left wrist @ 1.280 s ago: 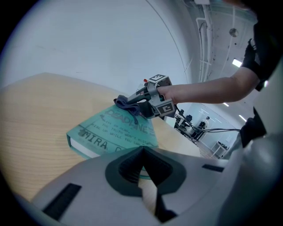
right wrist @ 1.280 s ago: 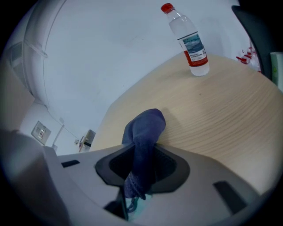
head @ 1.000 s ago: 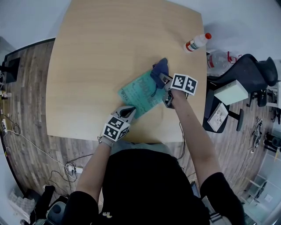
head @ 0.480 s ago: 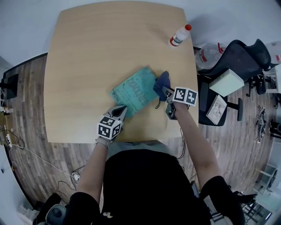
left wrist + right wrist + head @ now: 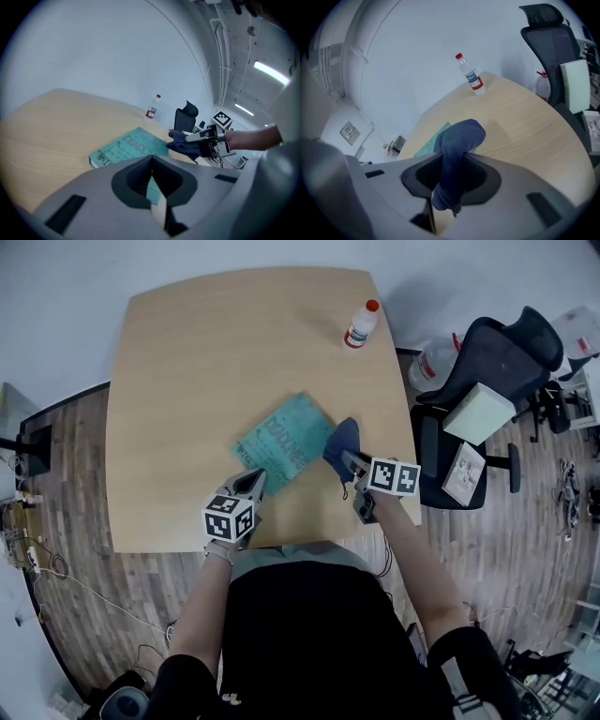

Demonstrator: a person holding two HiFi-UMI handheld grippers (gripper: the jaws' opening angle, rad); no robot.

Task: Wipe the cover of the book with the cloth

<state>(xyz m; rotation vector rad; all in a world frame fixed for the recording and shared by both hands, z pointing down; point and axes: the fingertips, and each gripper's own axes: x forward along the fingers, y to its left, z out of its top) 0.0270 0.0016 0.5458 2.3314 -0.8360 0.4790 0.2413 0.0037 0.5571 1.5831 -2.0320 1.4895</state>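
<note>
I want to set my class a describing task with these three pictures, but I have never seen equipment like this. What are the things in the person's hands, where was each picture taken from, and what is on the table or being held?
There is no robot here. A person holds a hand tool with two jaws, called a gripper, in each hand. The cubes with black-and-white squares are part of those tools.

One picture comes from a camera on the person's head, looking down. The other two come from cameras riding on each gripper, looking along its jaws.

On the wooden table lies a teal book, and a small bottle with a red cap stands near the far edge.

The right gripper is shut on a dark blue cloth, at the book's right edge. The left gripper is shut and empty, near the book's closest corner.
</note>
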